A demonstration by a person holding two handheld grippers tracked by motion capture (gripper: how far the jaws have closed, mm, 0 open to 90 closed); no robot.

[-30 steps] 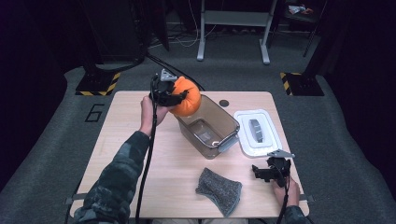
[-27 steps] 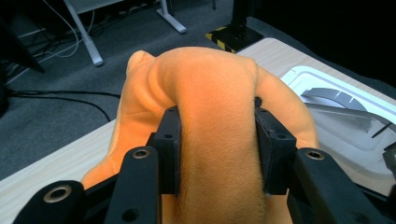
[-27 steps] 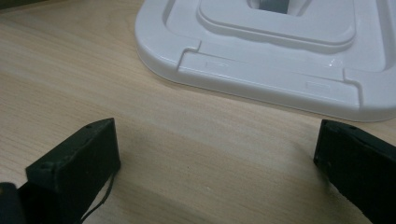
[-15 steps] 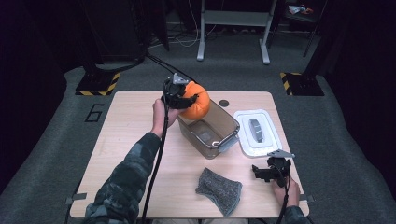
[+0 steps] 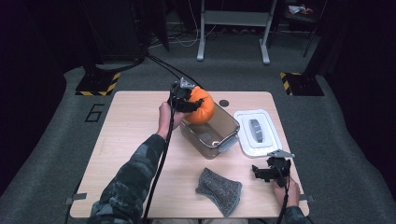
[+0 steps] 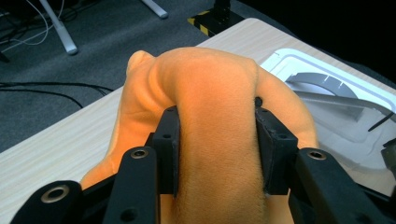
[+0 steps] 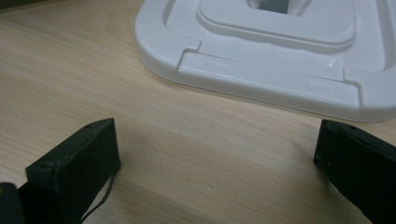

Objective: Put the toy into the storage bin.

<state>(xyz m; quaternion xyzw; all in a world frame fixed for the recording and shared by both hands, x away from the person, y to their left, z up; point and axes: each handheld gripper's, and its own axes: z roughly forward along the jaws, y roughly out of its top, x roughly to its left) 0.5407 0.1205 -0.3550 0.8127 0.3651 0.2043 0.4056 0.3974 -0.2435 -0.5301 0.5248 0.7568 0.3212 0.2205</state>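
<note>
Pale wooden table [image 5: 135, 126]; fuzzy round orange plush [image 6: 210, 121] between black fingers [image 6: 168, 140].

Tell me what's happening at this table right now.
A person works with two hand-held grippers. The left gripper is shut on a soft orange plush pumpkin, holding it over the far end of a clear rectangular plastic bin. The right gripper rests open near the table's front edge, just short of the bin's white lid. A grey knitted cloth lies near the front.
</note>
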